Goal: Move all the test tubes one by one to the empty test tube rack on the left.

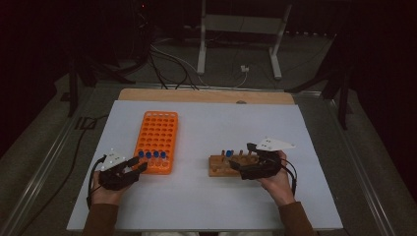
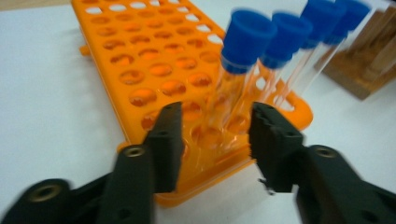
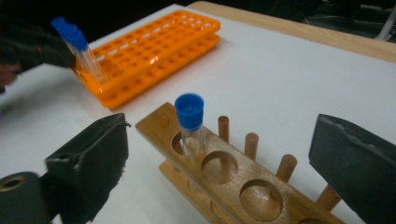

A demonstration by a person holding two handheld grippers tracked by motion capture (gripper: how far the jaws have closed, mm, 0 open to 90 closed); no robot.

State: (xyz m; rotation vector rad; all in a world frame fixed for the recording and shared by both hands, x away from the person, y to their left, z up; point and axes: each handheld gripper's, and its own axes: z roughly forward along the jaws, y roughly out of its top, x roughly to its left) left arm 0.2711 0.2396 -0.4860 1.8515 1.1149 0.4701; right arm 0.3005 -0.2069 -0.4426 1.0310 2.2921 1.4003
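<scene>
My left gripper [image 2: 212, 140] stands part-open, gripping nothing, at the orange rack's [image 1: 156, 140] near end. My right gripper [image 3: 219, 186] gapes wide around the lone blue-capped tube [image 3: 190, 125] in the wooden rack [image 1: 227, 166], at 3 o'clock from the orange one. That tube looks light, slick and breakable, so I'd pinch just under its cap; the right gripper view shows its clear wall, the high view just a blue dot.

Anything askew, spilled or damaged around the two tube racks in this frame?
Nothing spilled or broken. The blue-capped tubes in the near row of the orange rack lean rather than stand upright, which looks like loose holes. The wooden rack holds one capped tube, upright. The left tongs stand open around the nearest leaning tube.
</scene>
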